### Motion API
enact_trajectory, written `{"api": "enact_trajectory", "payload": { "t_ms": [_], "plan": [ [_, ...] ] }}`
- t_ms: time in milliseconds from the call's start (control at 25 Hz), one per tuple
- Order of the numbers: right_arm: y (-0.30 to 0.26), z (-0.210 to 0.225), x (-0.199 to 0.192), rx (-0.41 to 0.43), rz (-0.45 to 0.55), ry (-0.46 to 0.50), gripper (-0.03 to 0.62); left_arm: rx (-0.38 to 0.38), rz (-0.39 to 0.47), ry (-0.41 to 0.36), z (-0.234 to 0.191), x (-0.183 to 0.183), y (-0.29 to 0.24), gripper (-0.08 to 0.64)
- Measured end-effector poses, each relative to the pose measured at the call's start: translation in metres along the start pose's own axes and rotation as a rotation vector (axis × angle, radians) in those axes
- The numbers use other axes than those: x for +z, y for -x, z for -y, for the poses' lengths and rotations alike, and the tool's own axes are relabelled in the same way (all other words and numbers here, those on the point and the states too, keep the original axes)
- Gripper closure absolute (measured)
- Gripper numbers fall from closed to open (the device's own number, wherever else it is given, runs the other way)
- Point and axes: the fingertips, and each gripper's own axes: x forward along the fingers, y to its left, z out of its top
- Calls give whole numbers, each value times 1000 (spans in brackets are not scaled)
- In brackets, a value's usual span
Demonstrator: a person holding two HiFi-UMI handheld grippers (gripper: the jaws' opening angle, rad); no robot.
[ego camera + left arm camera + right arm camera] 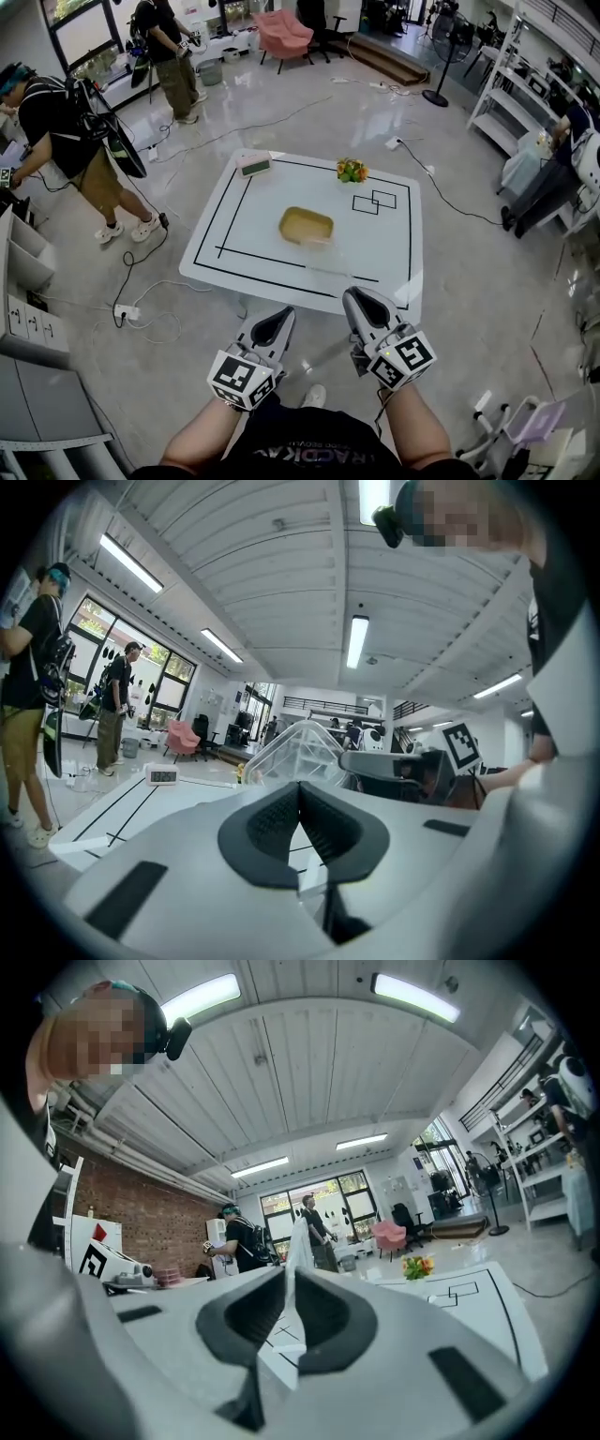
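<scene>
The white table (375, 246), taped with black lines, fills the middle of the head view. A shallow tan tray (306, 225) sits at its centre, and I cannot tell whether anything lies in it. The clear plastic film (298, 747) is off the table at 6 o'clock from the tray, past the near edge and close to the person. It is pinched on two sides. The left tongs (281, 317) are closed on it, with the film bulging up beyond the pads. The right tongs (358, 298) are closed on a thin upright edge of it. By my reading the film is gripped and lifted, and nothing has yet been brought to the tray. A small digital display (254, 166) stands at 11 o'clock from the tray, its digits too small to read. A bunch of orange and green flowers (352, 171) stands at 1 o'clock. The print on the person's dark shirt is upside down and not legible.
</scene>
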Motion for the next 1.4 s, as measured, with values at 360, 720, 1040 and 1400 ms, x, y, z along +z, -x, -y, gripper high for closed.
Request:
{"api": "enact_trajectory", "payload": {
  "t_ms": [360,720,1040,1400],
  "plan": [
    [18,-7,-5,38,8,-17,557,37,-3,-1,22,-7,10,556],
    [24,-1,-6,38,18,-29,557,49,-2,-7,28,-7,6,555],
    [30,5,-4,32,30,-37,558,45,-3,-17,33,-4,0,555],
    [28,8,-2,25,39,-46,558,42,-5,-27,34,0,0,555]
  ]
}}
